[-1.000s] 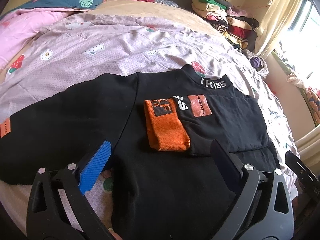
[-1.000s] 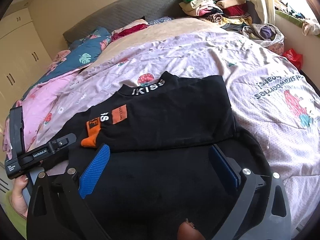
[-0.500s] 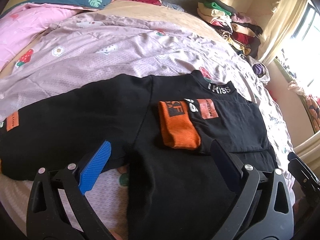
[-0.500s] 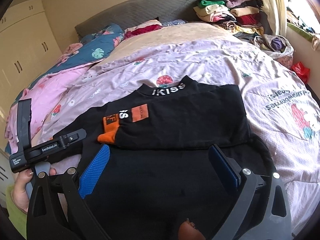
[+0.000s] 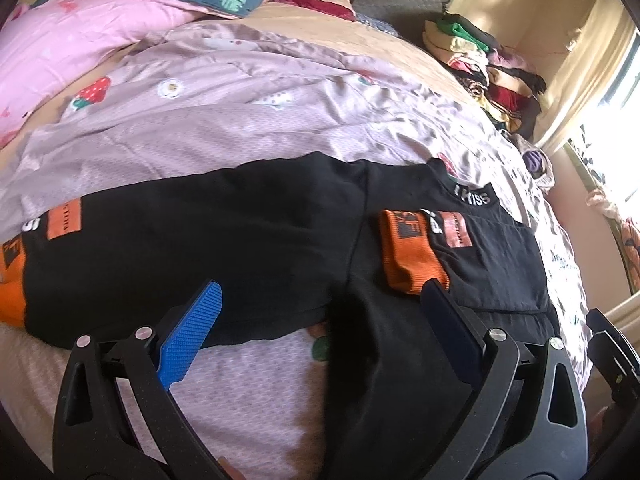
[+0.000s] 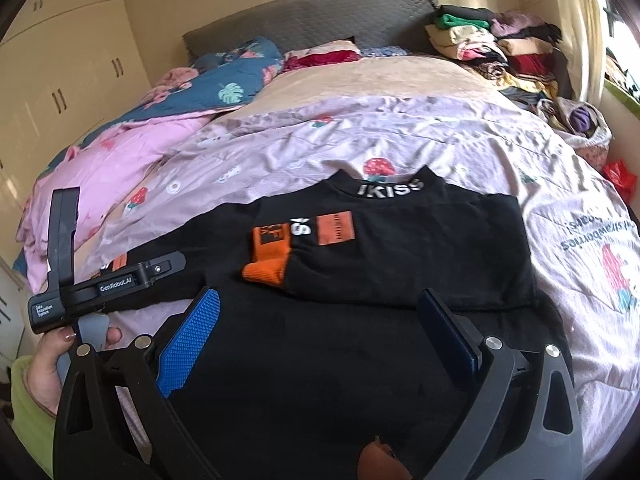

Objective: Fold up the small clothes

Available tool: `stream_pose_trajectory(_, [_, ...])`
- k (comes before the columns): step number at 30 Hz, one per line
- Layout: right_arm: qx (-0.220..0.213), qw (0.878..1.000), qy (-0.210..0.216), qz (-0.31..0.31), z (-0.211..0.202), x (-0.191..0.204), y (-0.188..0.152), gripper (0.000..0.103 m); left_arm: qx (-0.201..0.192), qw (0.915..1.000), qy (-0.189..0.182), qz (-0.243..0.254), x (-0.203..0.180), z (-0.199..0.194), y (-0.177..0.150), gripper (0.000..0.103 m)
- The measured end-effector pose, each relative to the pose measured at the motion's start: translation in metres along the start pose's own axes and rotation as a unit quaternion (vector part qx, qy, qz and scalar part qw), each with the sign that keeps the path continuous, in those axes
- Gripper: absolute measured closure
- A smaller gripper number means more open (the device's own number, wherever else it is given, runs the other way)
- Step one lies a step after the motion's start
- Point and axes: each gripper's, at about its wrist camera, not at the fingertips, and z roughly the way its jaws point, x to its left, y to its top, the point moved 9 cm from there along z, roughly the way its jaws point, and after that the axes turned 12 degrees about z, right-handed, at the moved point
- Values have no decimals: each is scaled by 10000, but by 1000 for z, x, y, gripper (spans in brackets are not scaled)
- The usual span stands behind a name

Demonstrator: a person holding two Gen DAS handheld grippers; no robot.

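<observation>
Right wrist: soft black sweatshirt w/ ribbed orange cuff.

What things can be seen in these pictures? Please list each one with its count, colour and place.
Shirt: one, black with orange cuffs, flat on the bed, right sleeve folded across the chest, left sleeve spread out.
Sheet: one, lilac with strawberries, under the shirt.
Quilt: one, pink, left of the sheet.
Blanket: one, dark blue with leaves, near the headboard.
Headboard: one, grey, far end of the bed.
Clothes pile: one, mixed colours, far right corner.
Wardrobe: one, cream, left wall.
Left gripper: one, black with blue pads, open, over the shirt's left side.
Right gripper: one, same colours, open, over the shirt's lower part.
</observation>
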Motion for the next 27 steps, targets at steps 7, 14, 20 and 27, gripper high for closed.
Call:
stream_pose_trajectory(7, [41, 9994, 89, -331, 8, 30, -7, 5, -67, 9997, 125, -175, 23, -10, -4, 10])
stream_pose_trajectory(14, [35, 9970, 157, -757, 11, 59, -12, 5, -7, 9984, 424, -364, 50, -12, -14, 10])
stream_pose_trajectory(20, [37, 9949, 164, -991, 16, 78, -14, 4, 71, 9965, 588, -593, 73, -14, -25, 10])
stream_pose_trajectory(27, [195, 9923, 324, -1180, 26, 101, -20, 5, 70, 9941, 748, -787, 94, -21, -33, 10])
